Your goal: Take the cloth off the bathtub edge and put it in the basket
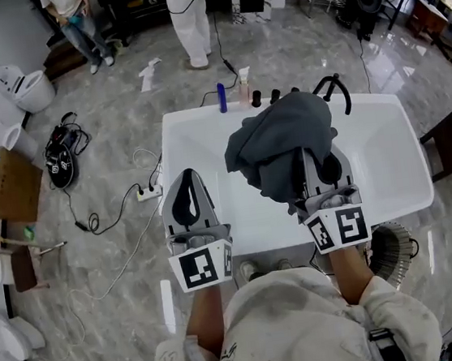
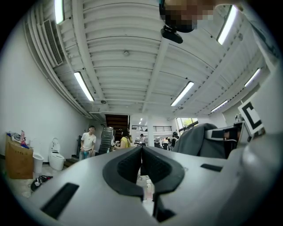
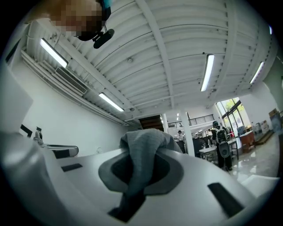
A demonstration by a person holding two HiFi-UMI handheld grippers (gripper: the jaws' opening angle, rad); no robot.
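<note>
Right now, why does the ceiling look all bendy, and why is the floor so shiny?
Left gripper view: the wide lens curves the ceiling and darkens the picture's corners. Right gripper view: same bending, and the cloth sinks into shadow at its lower end. Head view: the polished floor mirrors bright light, so it glares at the top right.

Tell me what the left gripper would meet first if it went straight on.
Nothing close: the left gripper aims over the bathtub into open room, probably clearing the bottles; depth is unclear.
</note>
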